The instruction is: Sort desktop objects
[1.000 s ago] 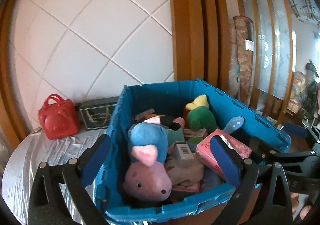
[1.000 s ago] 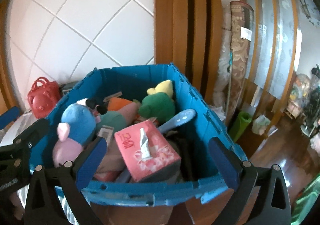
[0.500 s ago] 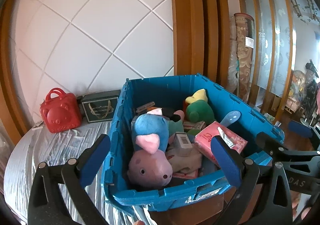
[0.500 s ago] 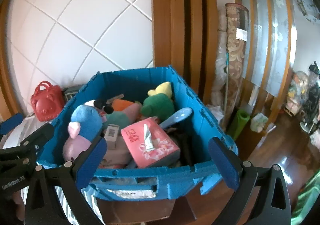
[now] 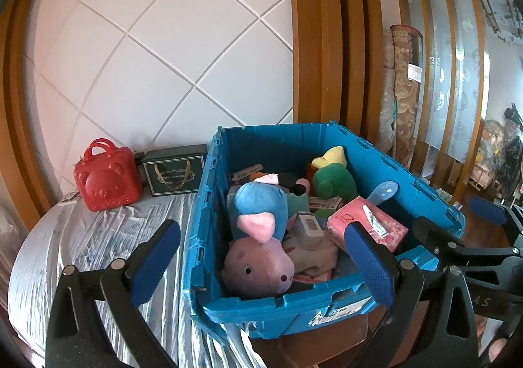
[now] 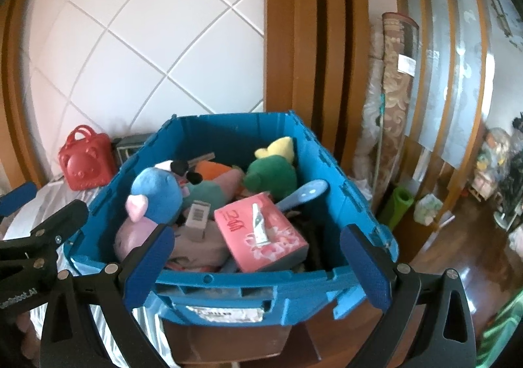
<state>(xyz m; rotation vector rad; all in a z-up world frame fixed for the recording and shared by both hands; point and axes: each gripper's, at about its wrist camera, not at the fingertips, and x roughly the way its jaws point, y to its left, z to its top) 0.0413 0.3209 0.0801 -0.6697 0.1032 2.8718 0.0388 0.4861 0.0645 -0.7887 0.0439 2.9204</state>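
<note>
1. Blue plastic crate [image 5: 209, 204] with notched rims stands at the right edge of the round worktop [image 5: 91, 237], which is covered in crinkled silver-grey sheeting; the crate's near end overhangs the worktop edge.
2. Left tongs [image 5: 261, 265] hang just before the crate's near rim, blue-padded jaws spread wide, gripping nothing.
3. Right tongs [image 6: 256, 265] hang before the same near rim further right, jaws equally wide apart and empty; each tool shows at the edge of the other's view.
4. Inside the crate, toward its left wall, lies a pink plush pig in a blue plush body [image 5: 258, 250], snout facing the near rim.
5. Just right of the pig, a small grey carton with a barcode label [image 6: 197, 216] rests on crumpled beige cloth.
6. A pink floral tissue box with a white tissue sticking out [image 6: 261, 230] lies tilted near the crate's right wall, red handwriting on its top.
7. A light-blue plastic spoon [image 6: 304, 196] pokes up behind the tissue box.
8. A green plush toy with a yellow top [image 6: 273, 168] sits at the far right corner.
9. On the worktop against the white tiled wall stand a red bear-faced plastic case with a handle [image 5: 106, 180] and, just beside it, a dark green gift bag with gold cord [image 5: 175, 173].
</note>
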